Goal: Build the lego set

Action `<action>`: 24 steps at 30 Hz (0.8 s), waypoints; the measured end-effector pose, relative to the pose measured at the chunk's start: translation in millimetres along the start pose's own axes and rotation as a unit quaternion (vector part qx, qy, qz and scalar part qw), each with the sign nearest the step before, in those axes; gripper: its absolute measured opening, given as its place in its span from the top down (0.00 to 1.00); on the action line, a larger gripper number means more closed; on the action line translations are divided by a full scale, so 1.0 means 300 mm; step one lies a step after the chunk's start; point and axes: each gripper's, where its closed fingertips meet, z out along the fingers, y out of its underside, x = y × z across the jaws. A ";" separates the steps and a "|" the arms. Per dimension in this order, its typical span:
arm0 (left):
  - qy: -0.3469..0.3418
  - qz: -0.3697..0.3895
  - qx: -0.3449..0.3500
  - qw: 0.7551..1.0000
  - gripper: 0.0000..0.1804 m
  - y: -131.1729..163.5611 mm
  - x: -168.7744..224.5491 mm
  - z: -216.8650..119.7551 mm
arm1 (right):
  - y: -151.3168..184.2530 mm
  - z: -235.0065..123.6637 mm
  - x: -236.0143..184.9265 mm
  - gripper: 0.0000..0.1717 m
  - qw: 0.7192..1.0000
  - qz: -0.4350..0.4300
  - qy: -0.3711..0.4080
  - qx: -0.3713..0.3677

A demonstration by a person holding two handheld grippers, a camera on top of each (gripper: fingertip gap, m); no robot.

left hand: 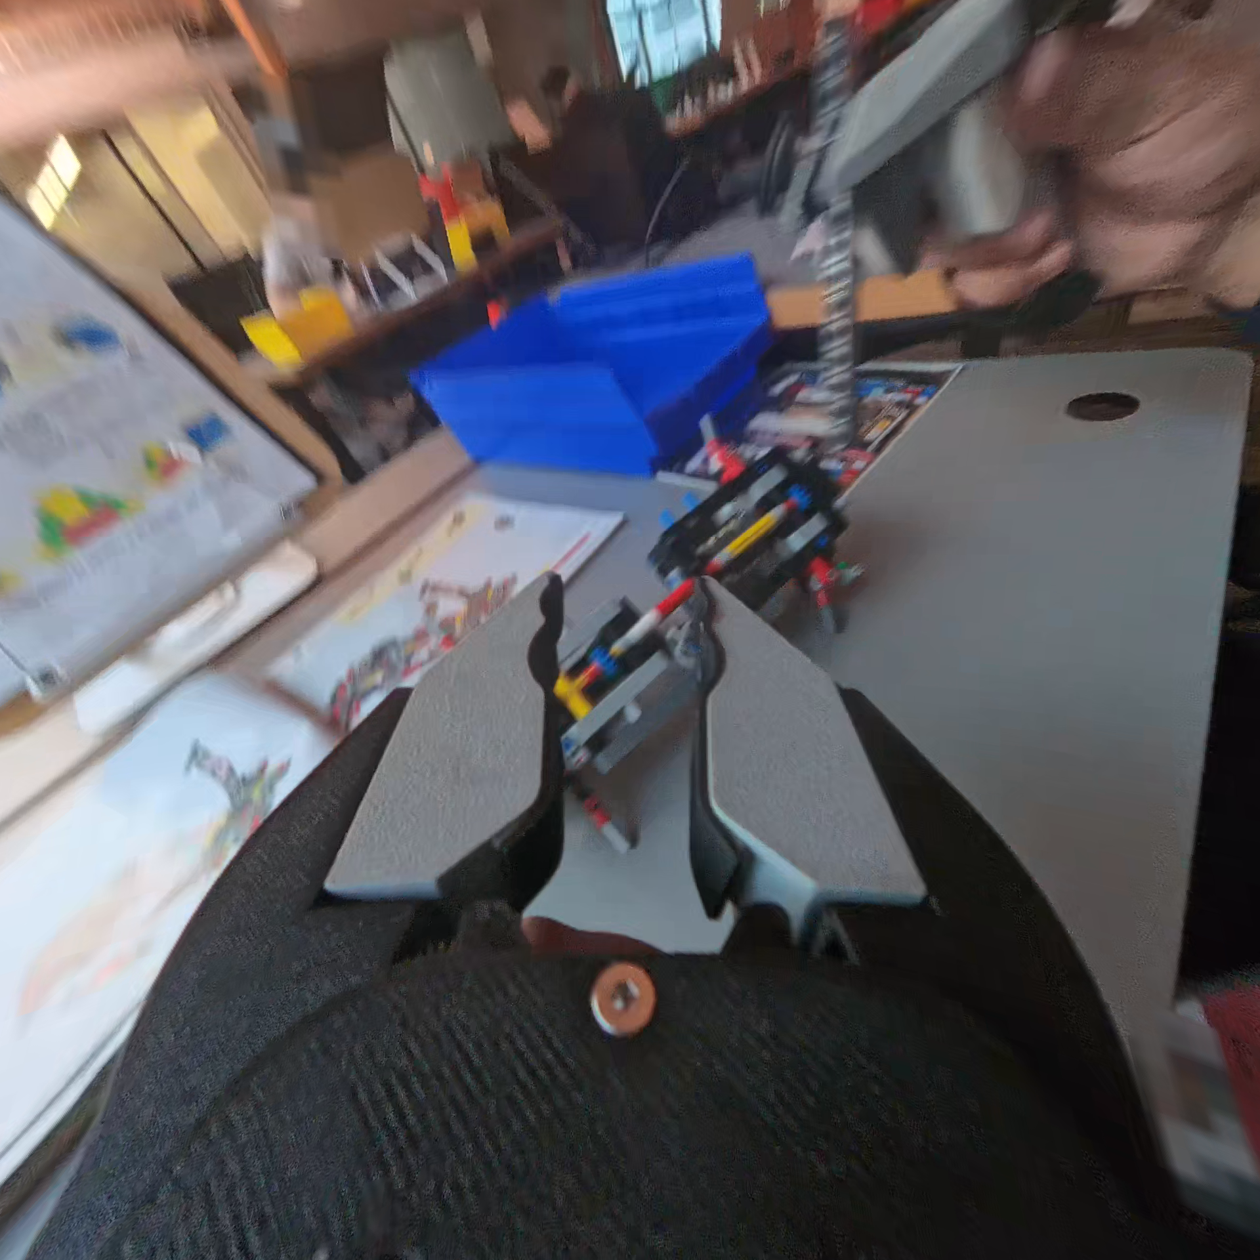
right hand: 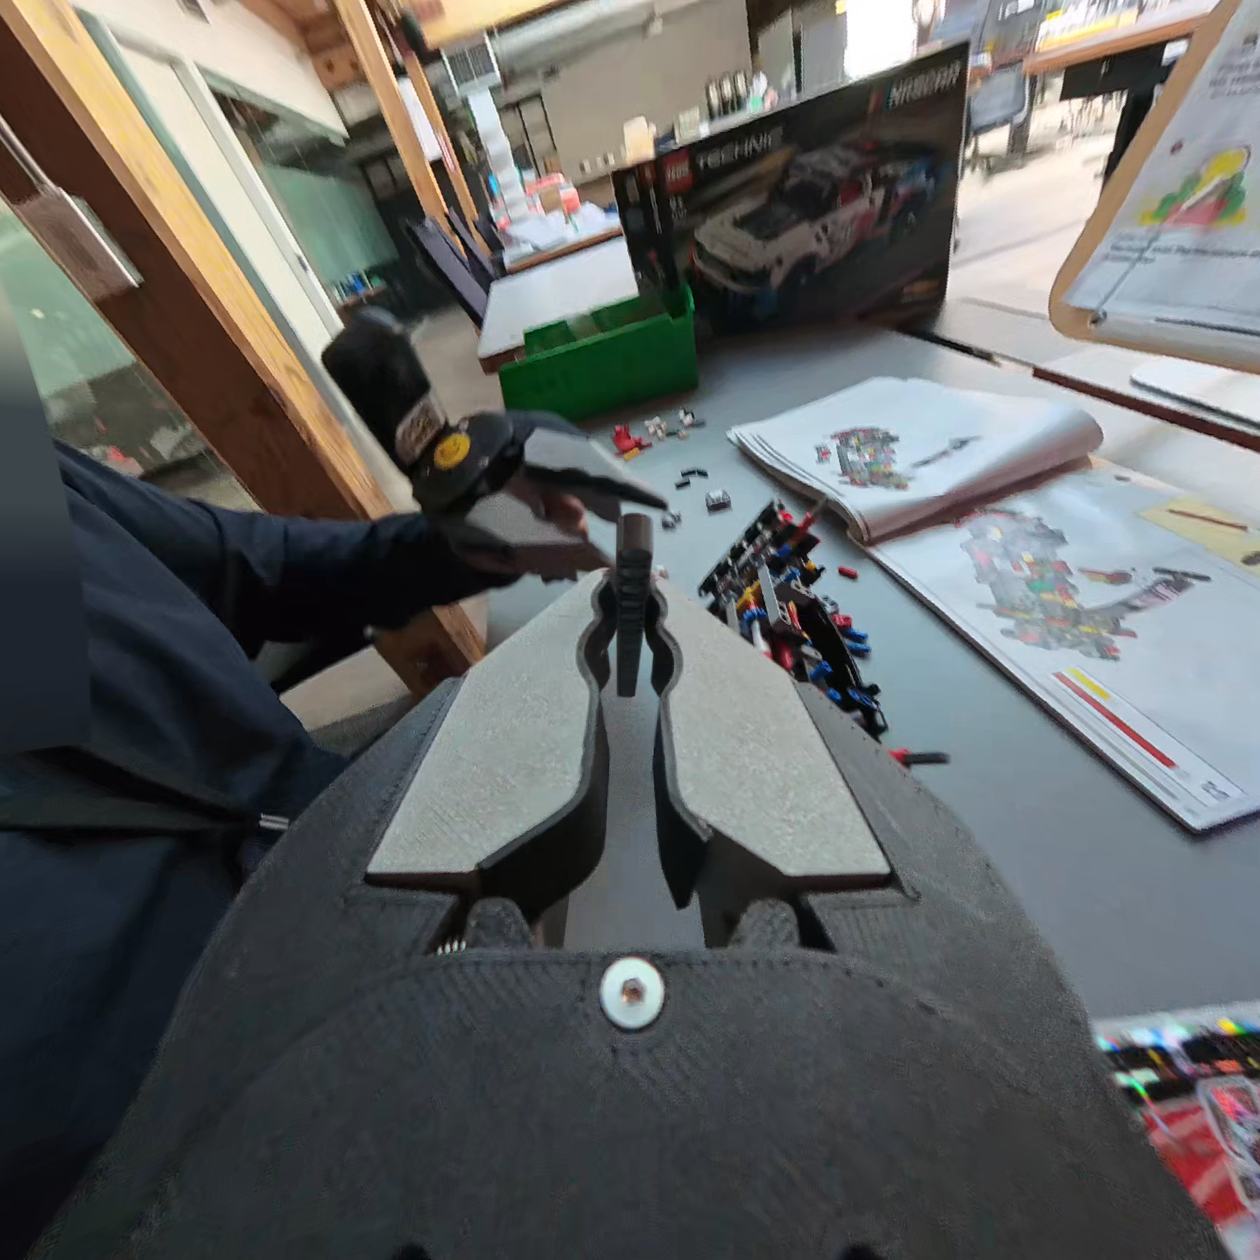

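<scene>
Left gripper (left hand: 631, 593) stands partly open over the grey table (left hand: 1023, 613), its fingers either side of a small grey brick assembly (left hand: 613, 688); contact cannot be told through the blur. Right gripper (right hand: 631, 600) is clamped on a black ribbed piece (right hand: 631, 600). The black brick chassis (right hand: 791, 613) lies just right of it, beside open instruction booklets (right hand: 920, 450).

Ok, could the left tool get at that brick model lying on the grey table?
Probably yes. The left tool stands open right over the brick model, whose near end shows between its fingers, and nothing lies between them on the grey table.
</scene>
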 end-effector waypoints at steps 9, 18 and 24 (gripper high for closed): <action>0.230 -0.166 -0.057 0.957 0.84 -0.097 -0.054 0.032 | 0.112 0.052 0.046 0.97 0.940 -0.011 -0.045 -0.337; 0.316 -0.191 -0.076 0.926 0.91 -0.157 0.080 0.122 | 0.213 0.169 0.013 0.97 0.891 -0.017 -0.088 -0.445; 0.317 -0.191 -0.066 0.927 0.97 -0.157 0.103 0.132 | 0.229 0.176 0.024 0.97 0.884 -0.022 -0.081 -0.460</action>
